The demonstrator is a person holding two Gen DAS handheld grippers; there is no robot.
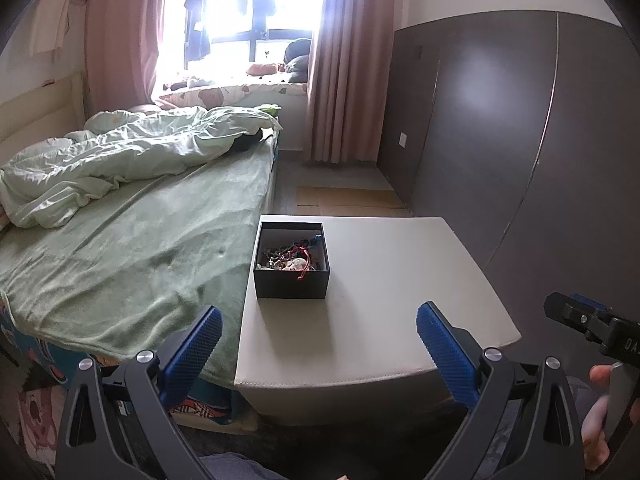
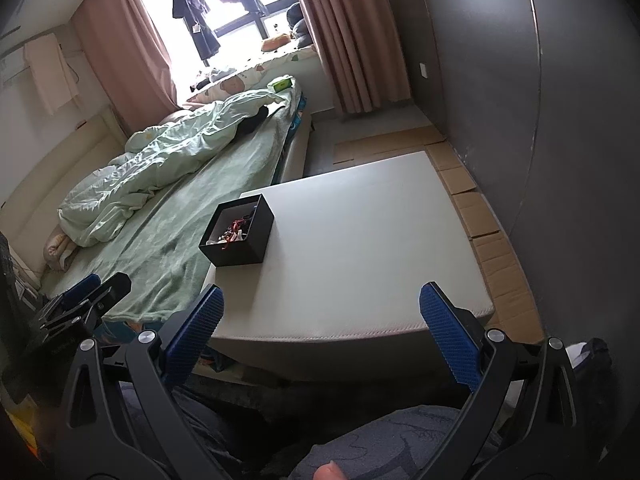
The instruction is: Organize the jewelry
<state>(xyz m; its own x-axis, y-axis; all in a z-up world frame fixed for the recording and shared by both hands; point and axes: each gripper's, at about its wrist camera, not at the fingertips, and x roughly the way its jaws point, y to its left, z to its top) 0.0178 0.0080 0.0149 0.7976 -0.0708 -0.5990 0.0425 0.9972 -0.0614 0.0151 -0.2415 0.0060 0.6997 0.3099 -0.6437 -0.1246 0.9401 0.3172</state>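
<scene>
Two grippers hang short of the table's near edge, both spread wide with nothing between their blue pads. The left gripper (image 1: 318, 326) sits low over the near left corner of the table (image 1: 400, 280), its left finger out over the bed (image 1: 140, 248) and its right finger over the table's near right part. The right gripper (image 2: 320, 308) is held a little further right, its fingers straddling the near edge of the table (image 2: 360, 240). Each shows in the other's view: the right gripper (image 1: 592, 320) at the far right edge of the left view, the left gripper (image 2: 88, 296) at the lower left of the right view, where its opening cannot be read.

The box (image 1: 292, 260), black and lidless, stands on the table against its left edge, nearer the far left corner than the near one, and well apart from both grippers. Inside lies the jewelry (image 1: 294, 258), a tangled heap with a red cord (image 1: 306, 260) trailing over the box's front wall. In the right view the box (image 2: 238, 236) sits at the same left edge, with the jewelry (image 2: 234, 232) gathered in its near part.

The bed runs along the table's left side, touching or just beside it, with a rumpled duvet (image 1: 120, 156) toward its far end. Flattened cardboard (image 2: 488, 240) lies on the floor along the table's right side.
</scene>
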